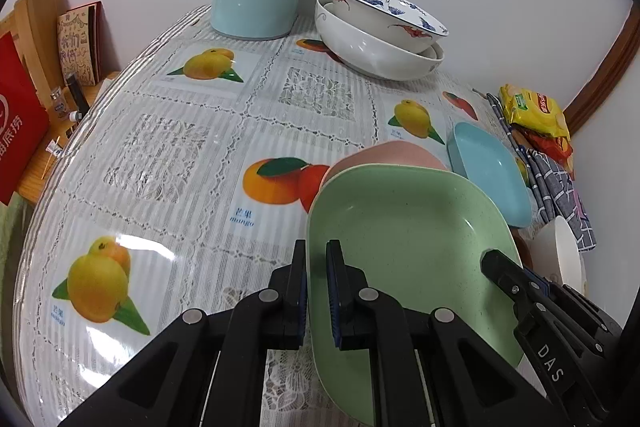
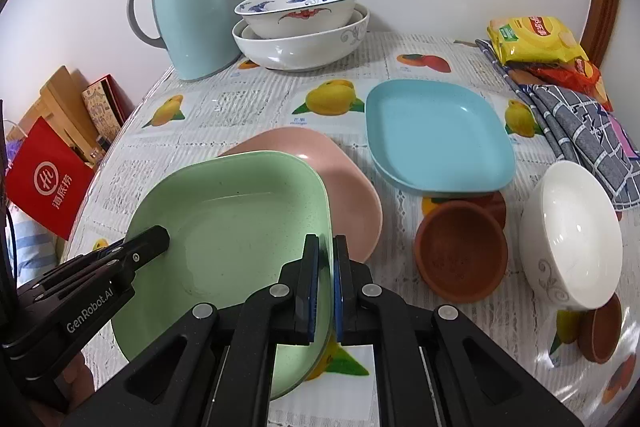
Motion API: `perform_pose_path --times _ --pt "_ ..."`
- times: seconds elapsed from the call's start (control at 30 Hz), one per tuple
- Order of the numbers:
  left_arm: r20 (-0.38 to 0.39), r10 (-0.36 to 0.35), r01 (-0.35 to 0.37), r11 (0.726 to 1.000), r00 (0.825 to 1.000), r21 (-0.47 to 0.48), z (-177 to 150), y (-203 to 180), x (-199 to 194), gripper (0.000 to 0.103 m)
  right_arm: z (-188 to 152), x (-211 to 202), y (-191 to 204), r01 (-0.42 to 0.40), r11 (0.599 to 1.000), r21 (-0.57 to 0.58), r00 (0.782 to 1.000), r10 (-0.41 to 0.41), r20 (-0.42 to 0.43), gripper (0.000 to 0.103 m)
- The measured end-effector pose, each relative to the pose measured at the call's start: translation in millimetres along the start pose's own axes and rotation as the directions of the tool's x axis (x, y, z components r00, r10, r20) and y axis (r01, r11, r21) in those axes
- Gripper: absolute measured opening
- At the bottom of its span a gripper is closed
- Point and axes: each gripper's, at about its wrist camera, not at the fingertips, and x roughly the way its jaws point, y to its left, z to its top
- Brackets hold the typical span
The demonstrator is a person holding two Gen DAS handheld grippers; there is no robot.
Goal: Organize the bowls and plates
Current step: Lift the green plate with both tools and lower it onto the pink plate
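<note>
Above the fruit-print table point(image 2: 256, 95), the left gripper point(image 1: 317, 291) and right gripper point(image 2: 325, 287) each pinched an opposite rim of the green plate point(image 2: 232, 227), over the pink plate point(image 2: 344, 179). An uneven lowering could perhaps tilt it and make it slip.
</note>
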Motion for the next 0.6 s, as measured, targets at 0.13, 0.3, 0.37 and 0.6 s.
perform_pose_path --times 0.13,0.3,0.37,0.6 --pt "0.001 0.004 -0.004 1.0 1.0 -0.003 6 -3 2 0.009 7 1 -4 -0.013 1.0 0.006 1.0 0.013 0.003 0.006" --pt "0.003 0.017 -0.017 1.0 1.0 -0.007 11 -5 4 0.009 14 5 -5 -0.022 1.0 -0.002 1.0 0.022 0.001 0.006" --pt "0.006 0.022 -0.022 1.0 1.0 -0.002 13 -7 6 0.009 15 8 -7 -0.031 1.0 0.004 1.0 0.031 -0.005 0.006" --pt "-0.002 0.036 -0.036 0.999 0.999 -0.005 16 -8 10 0.009 22 15 -10 -0.043 0.999 0.005 0.999 0.043 -0.013 0.006"
